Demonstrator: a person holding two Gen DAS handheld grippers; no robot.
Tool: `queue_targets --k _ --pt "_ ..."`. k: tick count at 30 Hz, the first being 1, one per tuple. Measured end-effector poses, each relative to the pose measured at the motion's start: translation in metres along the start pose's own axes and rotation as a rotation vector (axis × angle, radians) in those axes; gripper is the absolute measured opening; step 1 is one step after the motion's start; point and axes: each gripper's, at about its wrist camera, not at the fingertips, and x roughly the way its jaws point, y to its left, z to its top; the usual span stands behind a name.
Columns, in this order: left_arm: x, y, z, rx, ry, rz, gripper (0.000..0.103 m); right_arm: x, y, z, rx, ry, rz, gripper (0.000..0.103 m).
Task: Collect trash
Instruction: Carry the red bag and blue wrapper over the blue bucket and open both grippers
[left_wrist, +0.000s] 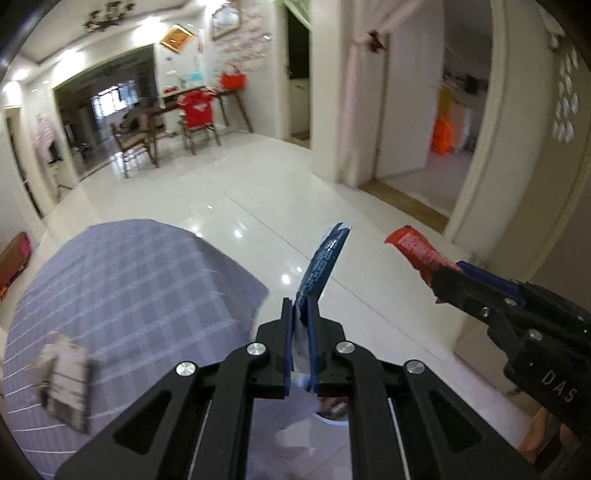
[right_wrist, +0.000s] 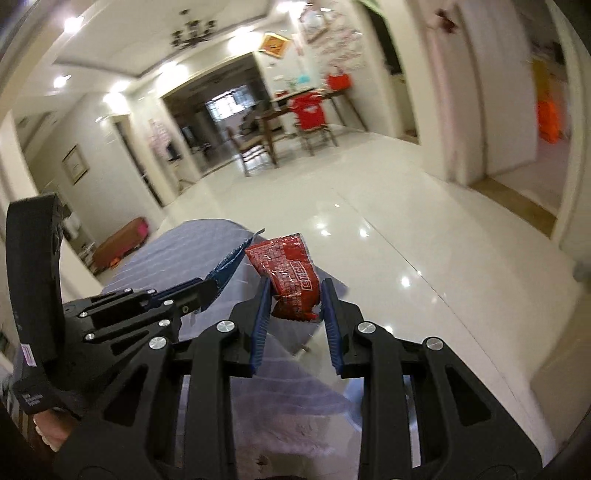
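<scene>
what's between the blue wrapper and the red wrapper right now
Nothing: the blue wrapper in the left gripper and the red wrapper in the right gripper have only bare glossy floor behind the gap, clearest in the left wrist view.

My left wrist camera looks forward and down along its own fingers over the checked cloth (left_wrist: 122, 295) toward the glossy floor (left_wrist: 280, 177). My right wrist camera faces much the same way from just alongside (each sees the other gripper), and both share the distant dining table (right_wrist: 291, 110).
</scene>
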Motion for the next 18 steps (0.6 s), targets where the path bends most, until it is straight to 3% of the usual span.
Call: queue_targets --k 6,11,13,14,18 --pt "0.041 -0.036 -0.009 0.03 0.075 -0.021 0.007 0.01 -0.05 -0.021 0.089 0.031 -0.036 0.028" --pt "0.067 -0.051 -0.013 0.058 0.115 0.007 0.007 0.03 -0.075 -0.037 0.147 0.066 -0.049 0.03" --pt "0.075 -0.052 -0.016 0.061 0.131 0.008 0.007 0.041 -0.088 -0.045 0.179 0.08 -0.062 0.048" --pt "0.08 -0.054 -0.018 0.062 0.14 0.01 0.008 0.048 -0.095 -0.049 0.206 0.085 -0.083 0.07" --pt "0.096 -0.059 -0.023 0.07 0.168 0.008 0.008 0.063 -0.115 -0.067 0.273 0.123 -0.099 0.072"
